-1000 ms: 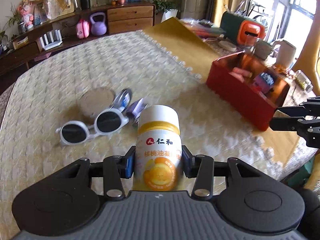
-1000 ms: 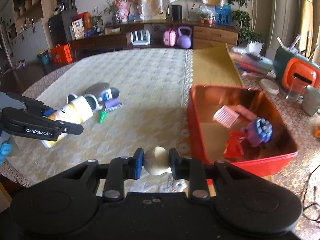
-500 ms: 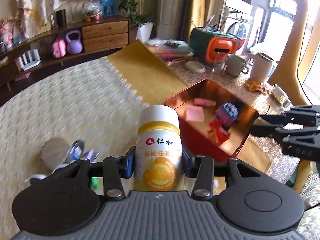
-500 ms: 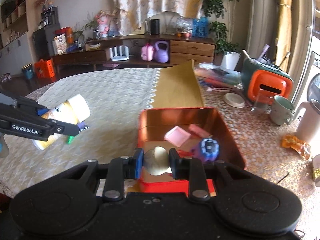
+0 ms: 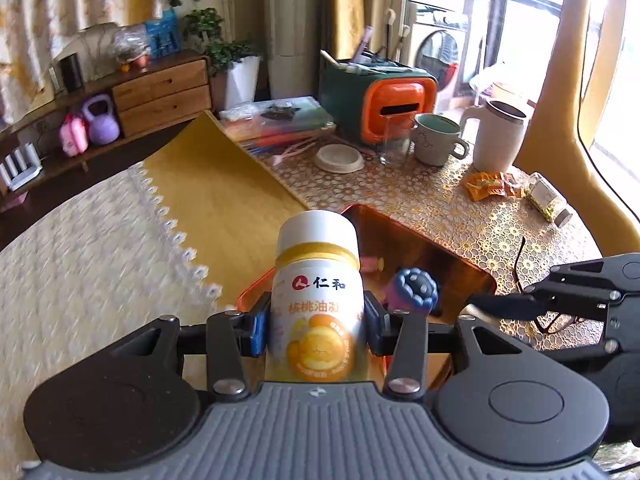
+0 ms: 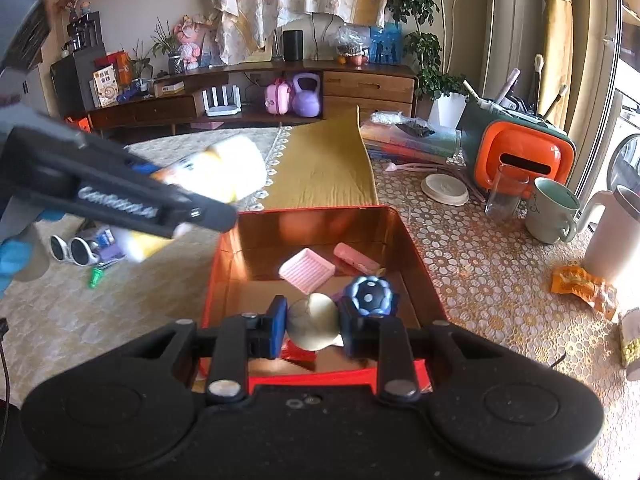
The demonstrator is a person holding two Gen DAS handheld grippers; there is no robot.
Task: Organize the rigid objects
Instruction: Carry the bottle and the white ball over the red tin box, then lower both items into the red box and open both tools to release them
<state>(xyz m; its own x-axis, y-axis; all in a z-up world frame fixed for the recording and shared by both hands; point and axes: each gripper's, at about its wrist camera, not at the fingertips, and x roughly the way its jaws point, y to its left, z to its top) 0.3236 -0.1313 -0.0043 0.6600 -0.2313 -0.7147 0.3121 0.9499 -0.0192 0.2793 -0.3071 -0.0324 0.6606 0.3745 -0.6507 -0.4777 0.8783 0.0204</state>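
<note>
My left gripper (image 5: 317, 328) is shut on a white and yellow supplement bottle (image 5: 317, 296) and holds it over the near left corner of the red box (image 5: 448, 256). My right gripper (image 6: 313, 326) is shut on a small beige round object (image 6: 312, 320) above the red box (image 6: 416, 264), at its near edge. The box holds a pink ridged tray (image 6: 306, 270), a pink bar (image 6: 356, 258) and a blue knobbly ball (image 6: 370, 295). The left gripper with the bottle (image 6: 224, 172) also shows in the right wrist view, over the box's left wall.
White sunglasses (image 6: 70, 249), a green piece (image 6: 94, 279) and small items lie on the cream cloth at left. A mug (image 6: 554, 210), a white jug (image 6: 614, 236), a glass (image 6: 504, 194), an orange caddy (image 6: 524, 154) and snack packets (image 6: 582, 284) stand right of the box.
Both grippers moved toward the red box with their loads. The left one swung right from over the cloth and sunglasses to the box's edge; the right one came forward over the box.
</note>
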